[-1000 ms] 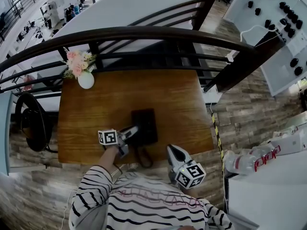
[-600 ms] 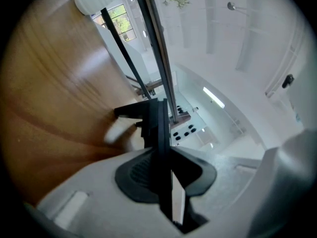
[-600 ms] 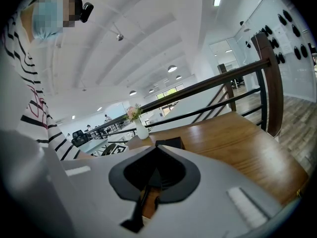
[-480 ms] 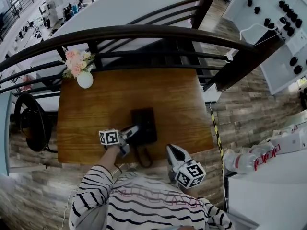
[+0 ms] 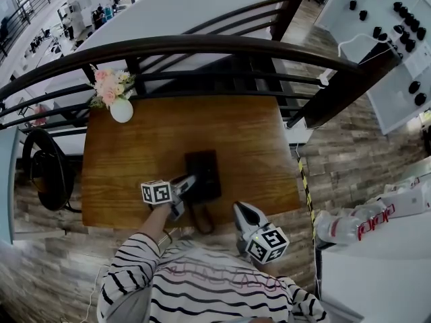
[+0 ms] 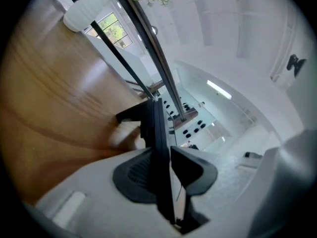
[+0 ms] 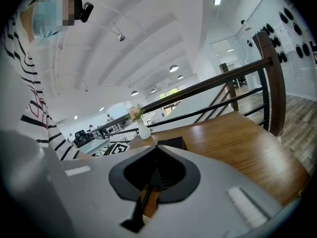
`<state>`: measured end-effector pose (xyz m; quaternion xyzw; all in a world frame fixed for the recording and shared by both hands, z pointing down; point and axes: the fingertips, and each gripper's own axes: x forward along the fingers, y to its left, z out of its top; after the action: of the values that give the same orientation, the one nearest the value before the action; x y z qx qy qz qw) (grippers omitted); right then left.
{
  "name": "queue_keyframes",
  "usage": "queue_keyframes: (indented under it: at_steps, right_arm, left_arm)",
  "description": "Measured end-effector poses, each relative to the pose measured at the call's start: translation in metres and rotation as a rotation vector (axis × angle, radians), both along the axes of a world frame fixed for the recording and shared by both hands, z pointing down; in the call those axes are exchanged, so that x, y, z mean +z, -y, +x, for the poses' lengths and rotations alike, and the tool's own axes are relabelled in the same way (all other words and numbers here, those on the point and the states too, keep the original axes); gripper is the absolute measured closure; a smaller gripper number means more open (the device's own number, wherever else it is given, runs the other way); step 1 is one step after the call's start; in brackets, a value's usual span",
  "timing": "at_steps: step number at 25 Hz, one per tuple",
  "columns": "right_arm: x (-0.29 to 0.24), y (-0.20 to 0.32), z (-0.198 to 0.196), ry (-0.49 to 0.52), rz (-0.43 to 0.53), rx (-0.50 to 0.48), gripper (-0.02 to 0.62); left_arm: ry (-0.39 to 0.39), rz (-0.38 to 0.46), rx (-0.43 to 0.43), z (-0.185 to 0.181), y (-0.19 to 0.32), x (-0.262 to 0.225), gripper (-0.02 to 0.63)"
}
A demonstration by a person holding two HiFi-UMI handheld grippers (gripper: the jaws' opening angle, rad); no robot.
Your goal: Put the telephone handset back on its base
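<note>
The black telephone [image 5: 204, 173] lies on the wooden table [image 5: 128, 153], near its front edge, and its cord [image 5: 201, 222] loops off that edge. My left gripper [image 5: 186, 186] reaches in from the left onto the phone's left side. In the left gripper view the narrow black handset [image 6: 156, 125] stands between the jaws of the left gripper [image 6: 162, 150]. The jaws are opening, and a sliver of light shows beside the right pad. My right gripper [image 5: 241, 212] hovers off the table's front edge. Its jaws [image 7: 156, 148] are shut on nothing and point at the telephone [image 7: 171, 143].
A white vase of pink flowers [image 5: 120, 108] stands at the table's far left corner. A dark curved railing [image 5: 202, 46] runs behind the table. A black chair [image 5: 44, 170] is at the left. A white counter with bottles [image 5: 350, 226] is at the right.
</note>
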<state>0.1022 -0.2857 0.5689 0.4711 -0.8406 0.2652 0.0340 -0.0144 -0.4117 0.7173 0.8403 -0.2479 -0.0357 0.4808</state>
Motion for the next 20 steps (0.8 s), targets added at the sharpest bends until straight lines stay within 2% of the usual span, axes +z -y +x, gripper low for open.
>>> queue_keyframes:
  at_steps: [4, 12, 20]
  right_arm:
    - [-0.003, -0.004, 0.0, 0.002, 0.004, -0.007, 0.595]
    - [-0.005, -0.013, 0.002, 0.001, 0.013, -0.025, 0.595]
    - [-0.01, -0.024, -0.002, 0.005, 0.029, -0.064, 0.595]
  left_arm:
    - [0.034, -0.003, -0.007, -0.002, -0.004, -0.002, 0.468]
    - [0.054, 0.006, -0.047, -0.018, -0.016, -0.002, 0.468]
    - [0.036, 0.056, -0.072, -0.023, -0.036, -0.032, 0.468]
